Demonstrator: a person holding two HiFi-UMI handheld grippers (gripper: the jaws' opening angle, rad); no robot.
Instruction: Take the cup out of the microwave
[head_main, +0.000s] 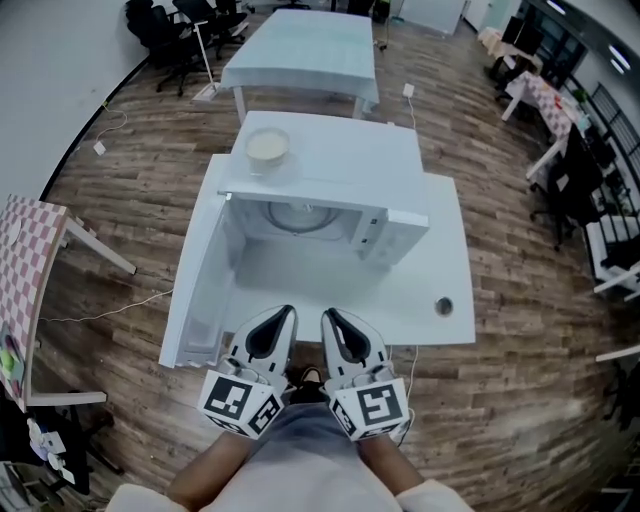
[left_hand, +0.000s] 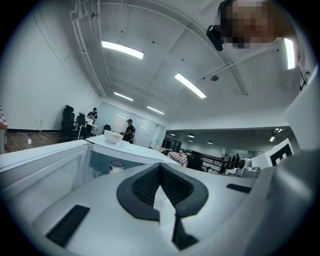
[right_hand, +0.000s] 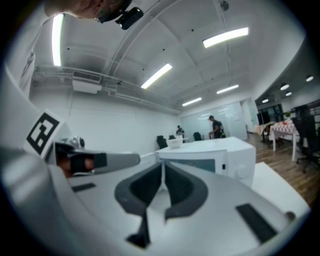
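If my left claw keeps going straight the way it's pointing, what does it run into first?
Probably the open microwave: the shut left claw points over the table into its mouth. The cup inside sits slightly left of that line, so the claw may miss it; depth is unclear.

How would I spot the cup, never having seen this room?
Find the white microwave on the table, its door open. The cup stands inside it: small, white, dark-rimmed. Unlike it, the wide bowl sits on top.

wood floor (head_main: 130, 200) | pale table (head_main: 300, 45) behind | ceiling strip lights (left_hand: 122, 50) on
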